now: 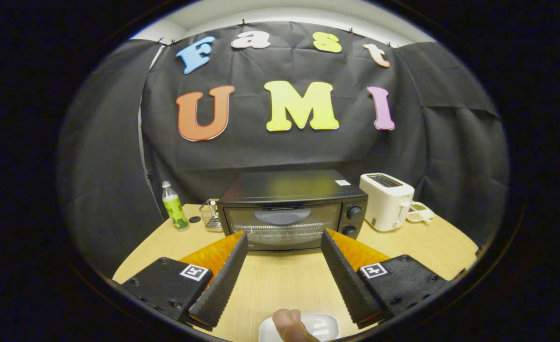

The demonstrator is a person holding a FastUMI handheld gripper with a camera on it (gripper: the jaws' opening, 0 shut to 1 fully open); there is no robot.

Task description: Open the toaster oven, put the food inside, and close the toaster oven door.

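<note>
We see the gripper (284,240) held above a light wooden table (280,280), its two black ribbed fingers (225,280) spread wide apart with nothing between them but bare tabletop. Orange parts show behind each finger, and each black finger mount carries a small square marker.

Beyond the fingertips, at the far side of the table, stands the black toaster oven (291,209). Its glass door (282,223) is closed, and through it we can make out a wire rack. Two round knobs (354,212) sit one above the other on its right side.

Near the base of the fingers, close to us, lies a small white dish (325,325) with a pale brown piece of food (291,325) on it; we cannot tell what kind of food it is.

To the right of the oven, just beside it, stands a white toaster (386,199), and beyond that a small white dish with something greenish (420,213). To the left of the oven sits a small wire basket (210,214), then a dark round cap (194,219) on the table, then an upright bottle with a green label (174,206).
</note>
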